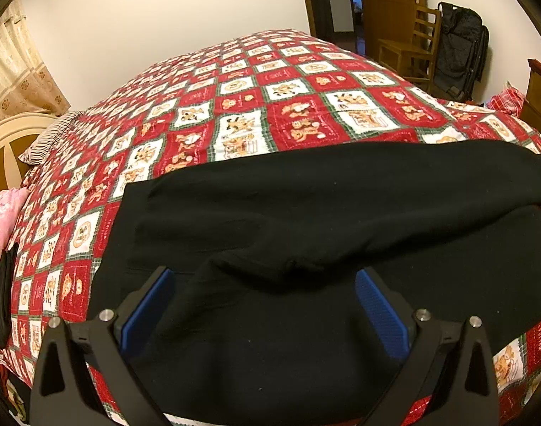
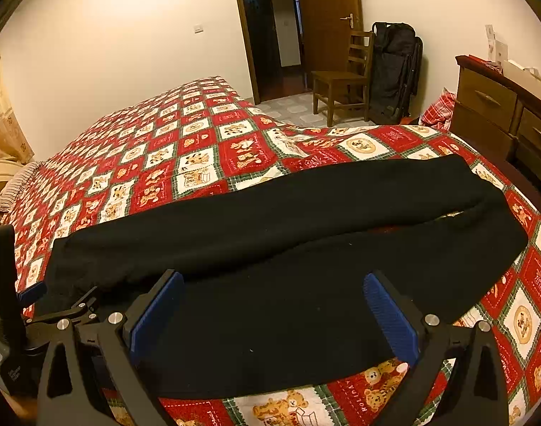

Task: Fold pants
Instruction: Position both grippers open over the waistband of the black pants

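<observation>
The bed (image 2: pixel 206 149) carried black pants (image 2: pixel 288 234) spread lengthwise near its front edge, one leg lying over the other. The left gripper (image 1: pixel 265 284) hung over the waist end and the right gripper (image 2: pixel 274 294) over the legs, both jaws wide apart, gripping nothing.

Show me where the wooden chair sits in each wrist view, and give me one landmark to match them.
Left wrist view: the wooden chair is at upper right, beside the open door, beyond the bed.
Right wrist view: the wooden chair is upper centre-right, on the tiled floor by the door.
Shared landmark: the black folded bag leaning on the wall just right of the chair.
</observation>
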Tool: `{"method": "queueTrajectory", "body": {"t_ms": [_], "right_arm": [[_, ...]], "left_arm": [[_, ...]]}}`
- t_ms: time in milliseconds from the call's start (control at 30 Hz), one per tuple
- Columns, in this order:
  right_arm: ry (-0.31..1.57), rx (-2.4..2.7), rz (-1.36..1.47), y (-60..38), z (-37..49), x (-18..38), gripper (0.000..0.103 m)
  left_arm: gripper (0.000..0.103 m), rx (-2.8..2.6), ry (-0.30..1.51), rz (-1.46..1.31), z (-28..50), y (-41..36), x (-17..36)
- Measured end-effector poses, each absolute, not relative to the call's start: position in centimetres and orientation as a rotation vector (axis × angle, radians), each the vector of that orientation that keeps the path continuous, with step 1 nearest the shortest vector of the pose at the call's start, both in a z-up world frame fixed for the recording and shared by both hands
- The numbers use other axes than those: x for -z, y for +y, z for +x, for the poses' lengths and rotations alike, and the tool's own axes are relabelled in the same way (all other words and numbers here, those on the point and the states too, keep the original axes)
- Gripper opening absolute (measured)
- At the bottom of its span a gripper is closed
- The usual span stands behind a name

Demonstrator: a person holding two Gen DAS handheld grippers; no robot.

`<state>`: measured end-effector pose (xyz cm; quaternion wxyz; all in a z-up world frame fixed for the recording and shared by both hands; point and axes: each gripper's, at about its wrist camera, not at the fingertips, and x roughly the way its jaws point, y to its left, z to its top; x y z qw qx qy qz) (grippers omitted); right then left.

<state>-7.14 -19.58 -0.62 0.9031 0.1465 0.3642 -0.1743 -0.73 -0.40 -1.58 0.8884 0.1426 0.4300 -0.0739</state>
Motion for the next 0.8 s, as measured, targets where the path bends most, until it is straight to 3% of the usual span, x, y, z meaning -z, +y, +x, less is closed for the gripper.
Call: {"method": "queueTrajectory", "body": {"t_ms": [800], "right_arm": [[0.769, 0.343, 0.304, -19.24, -6.93, 1.24, 0.102]], "left_arm": [[0.103, 0.157, 0.916, 0.298, -0.62, -0.79, 2.2]]}}
